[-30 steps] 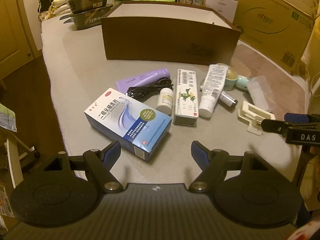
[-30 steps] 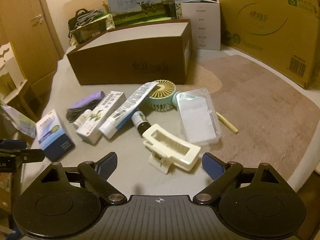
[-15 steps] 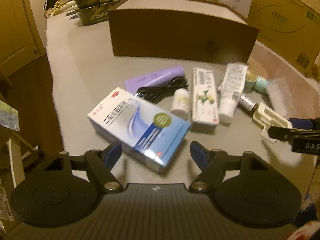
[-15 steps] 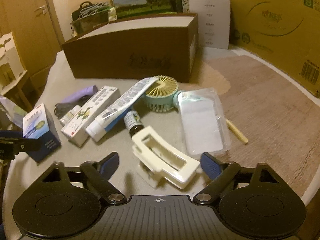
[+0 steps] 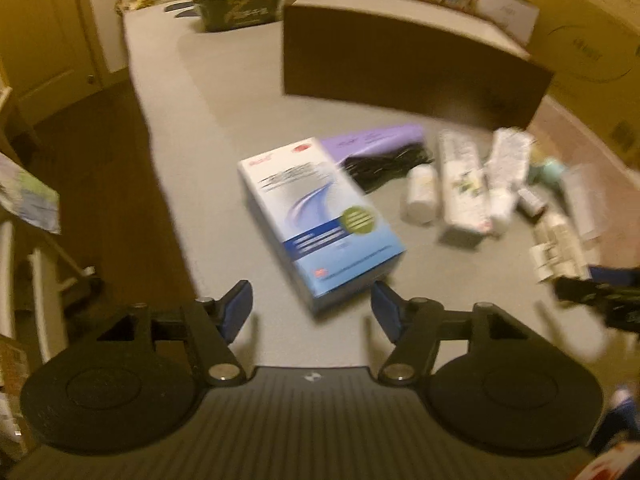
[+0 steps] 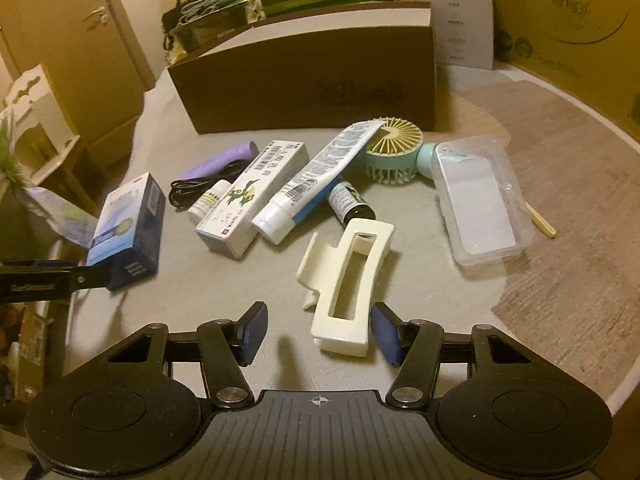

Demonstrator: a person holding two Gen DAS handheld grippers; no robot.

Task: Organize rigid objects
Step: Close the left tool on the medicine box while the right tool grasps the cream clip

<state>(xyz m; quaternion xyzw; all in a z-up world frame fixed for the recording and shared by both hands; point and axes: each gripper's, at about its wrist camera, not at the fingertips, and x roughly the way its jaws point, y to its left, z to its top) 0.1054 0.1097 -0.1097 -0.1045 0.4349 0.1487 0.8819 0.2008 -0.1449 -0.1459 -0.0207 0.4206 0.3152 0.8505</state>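
Note:
My left gripper point(image 5: 312, 308) is open, its near end of a blue and white box point(image 5: 320, 220) lying just ahead between the fingers; the view is blurred. My right gripper point(image 6: 320, 332) is open, with the near end of a cream hair claw clip point(image 6: 348, 284) between its fingertips, close to the right one. Beyond lie a white medicine carton point(image 6: 252, 196), a white tube point(image 6: 320, 180), a small dark bottle point(image 6: 350, 202), a small white bottle point(image 6: 208, 200), a purple device with black cord point(image 6: 216, 168), a green hand fan point(image 6: 394, 152) and a clear plastic case point(image 6: 480, 196).
A brown cardboard box point(image 6: 312, 80) stands open-topped behind the items. Large cartons point(image 6: 568, 12) line the back right. A brown mat point(image 6: 568, 184) covers the table's right side. The table's left edge point(image 5: 160, 184) drops to the floor. The left gripper's finger point(image 6: 52, 280) shows beside the blue box.
Both grippers have moved forward. The blue box now sits between the left fingers, and the claw clip has come between the right fingertips. Both stay open.

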